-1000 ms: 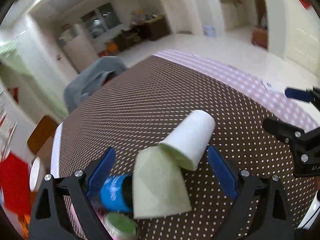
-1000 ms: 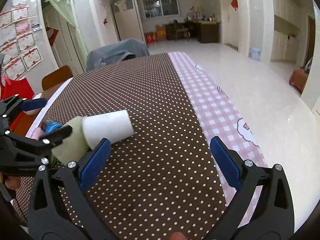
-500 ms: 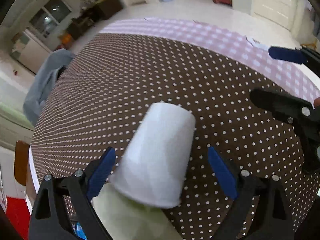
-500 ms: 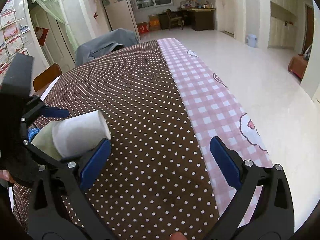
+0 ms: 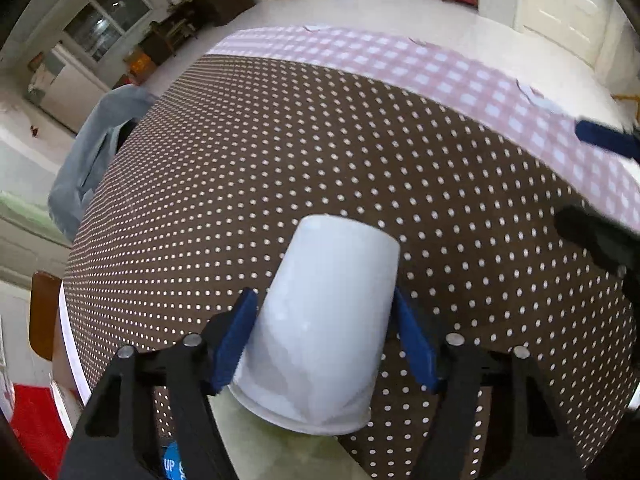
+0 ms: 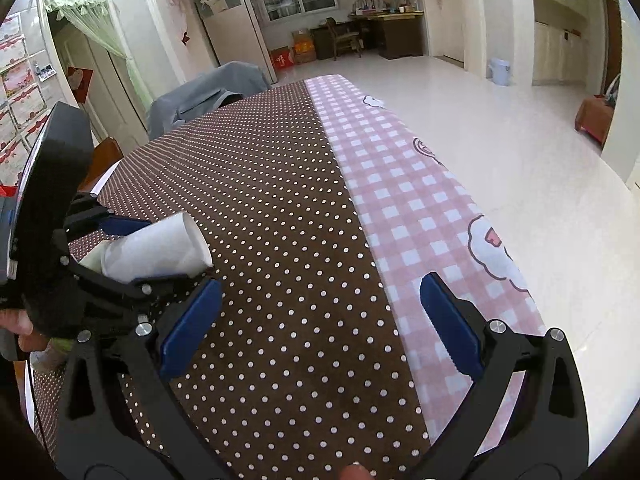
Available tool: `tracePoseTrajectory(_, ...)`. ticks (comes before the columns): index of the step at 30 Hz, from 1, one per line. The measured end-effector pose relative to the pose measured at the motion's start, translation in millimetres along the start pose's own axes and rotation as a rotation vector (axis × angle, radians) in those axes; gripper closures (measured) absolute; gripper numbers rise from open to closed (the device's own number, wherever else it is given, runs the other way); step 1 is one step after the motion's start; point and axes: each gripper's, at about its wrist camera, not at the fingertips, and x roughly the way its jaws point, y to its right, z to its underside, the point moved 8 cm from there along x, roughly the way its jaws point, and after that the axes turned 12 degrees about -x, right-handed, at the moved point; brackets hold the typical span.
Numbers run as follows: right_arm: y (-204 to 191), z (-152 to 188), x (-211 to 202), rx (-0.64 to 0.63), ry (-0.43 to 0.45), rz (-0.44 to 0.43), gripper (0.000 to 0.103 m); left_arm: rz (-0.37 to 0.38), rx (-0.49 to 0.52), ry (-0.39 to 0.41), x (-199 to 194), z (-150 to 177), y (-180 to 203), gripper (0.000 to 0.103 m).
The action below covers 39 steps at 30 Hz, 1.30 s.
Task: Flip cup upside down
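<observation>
The left gripper (image 5: pixel 324 332) is clamped on the white paper cup (image 5: pixel 320 320), its blue pads (image 5: pixel 236 336) pressed against the cup's two sides about halfway along its body. The cup lies tilted between the fingers, its closed base pointing away from the tongs and its rolled rim nearest the camera, over the brown dotted tablecloth (image 5: pixel 360 152). A pale green object (image 5: pixel 280 448) shows just under the rim, close to the tongs' base. The right gripper (image 6: pixel 316 320) stands wide apart, holding nothing, with the cup off to its left, beyond its left finger, and the pink checked cloth (image 6: pixel 408 184) ahead of its right finger.
</observation>
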Motion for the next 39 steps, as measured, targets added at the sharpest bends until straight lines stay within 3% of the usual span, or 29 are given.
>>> tracePoseTrajectory(9, 5, 1, -24, 0.010, 0.034, 0.029, 0.006, 0.051, -0.140, 0.139, -45, -18, -13, 0.038)
tracePoseTrajectory(17, -5, 0, -56, -0.001, 0.080, 0.039, 0.006, 0.078, -0.199, 0.207, -97, -3, -17, 0.038)
tracePoseTrajectory(29, -58, 13, -103, -0.082, 0.137, -0.013, 0.006, 0.085, -0.326, 0.271, -162, 88, -19, 0.038)
tracePoseTrajectory(39, -87, 39, -122, -0.130, 0.138, -0.056, 0.006, 0.145, -0.473, 0.224, -151, 171, -11, 0.038)
